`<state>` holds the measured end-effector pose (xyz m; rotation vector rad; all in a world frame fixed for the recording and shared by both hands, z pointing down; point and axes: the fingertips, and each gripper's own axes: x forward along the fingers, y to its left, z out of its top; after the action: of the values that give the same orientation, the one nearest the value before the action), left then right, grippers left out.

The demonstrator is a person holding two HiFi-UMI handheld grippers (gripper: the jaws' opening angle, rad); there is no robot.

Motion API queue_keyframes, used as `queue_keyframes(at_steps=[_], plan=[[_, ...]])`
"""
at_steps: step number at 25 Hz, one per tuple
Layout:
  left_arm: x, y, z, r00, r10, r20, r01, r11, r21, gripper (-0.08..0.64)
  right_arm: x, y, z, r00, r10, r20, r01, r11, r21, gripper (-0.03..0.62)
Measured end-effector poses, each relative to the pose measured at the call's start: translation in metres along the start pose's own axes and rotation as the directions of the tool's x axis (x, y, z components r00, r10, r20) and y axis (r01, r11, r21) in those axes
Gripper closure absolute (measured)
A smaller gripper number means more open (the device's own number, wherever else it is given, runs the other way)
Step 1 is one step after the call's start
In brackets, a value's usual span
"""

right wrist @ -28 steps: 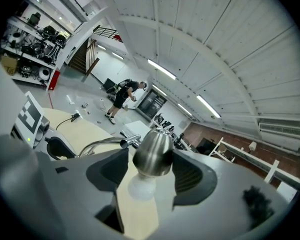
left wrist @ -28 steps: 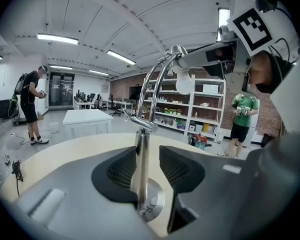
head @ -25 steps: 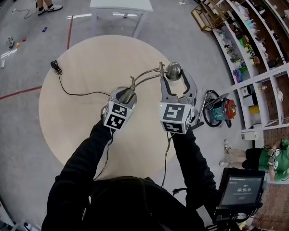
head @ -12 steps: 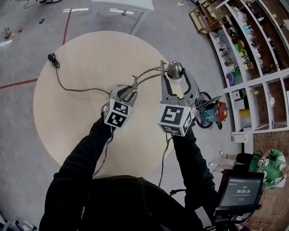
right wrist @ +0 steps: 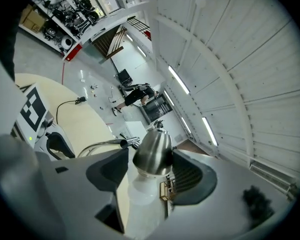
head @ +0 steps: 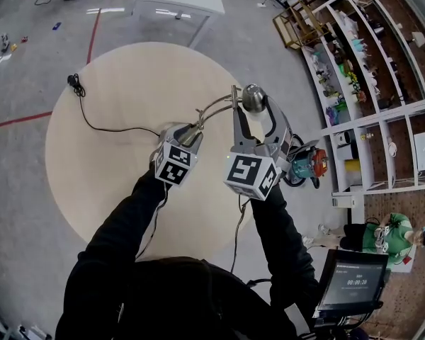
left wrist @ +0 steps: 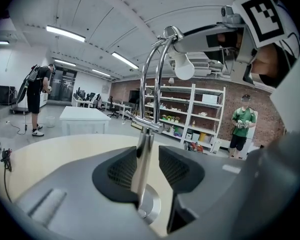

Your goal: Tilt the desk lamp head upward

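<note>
Round table [head: 92, 161], stocked shelves [head: 358, 83], right claw [head: 252, 113] gripping lamp head [head: 253, 99]

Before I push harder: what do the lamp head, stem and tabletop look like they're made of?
The head is likely brushed or polished metal: silvery, with soft, blurred reflections. The stem looks like chromed metal: mirror-bright, with sharp highlights along it. The tabletop is pale beige and matte, probably wood or laminate; no grain can be made out.
</note>
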<state>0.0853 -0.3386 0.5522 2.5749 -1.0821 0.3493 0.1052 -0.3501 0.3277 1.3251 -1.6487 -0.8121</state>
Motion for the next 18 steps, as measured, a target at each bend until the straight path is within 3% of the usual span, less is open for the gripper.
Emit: queue_keyframes(at_steps=[6, 18], plan=[[0.003, -0.003, -0.004, 1.0, -0.016, 0.011, 0.016, 1.0, -0.012, 0.416, 0.001, 0.003, -0.001, 1.0, 0.0, -0.001, 0.0, 1.0, -0.012, 0.304], [0.007, -0.007, -0.002, 0.999, -0.031, 0.025, 0.033, 0.998, -0.045, 0.414, 0.001, 0.01, 0.016, 0.999, -0.016, 0.034, 0.021, 0.989, -0.143, 0.304]])
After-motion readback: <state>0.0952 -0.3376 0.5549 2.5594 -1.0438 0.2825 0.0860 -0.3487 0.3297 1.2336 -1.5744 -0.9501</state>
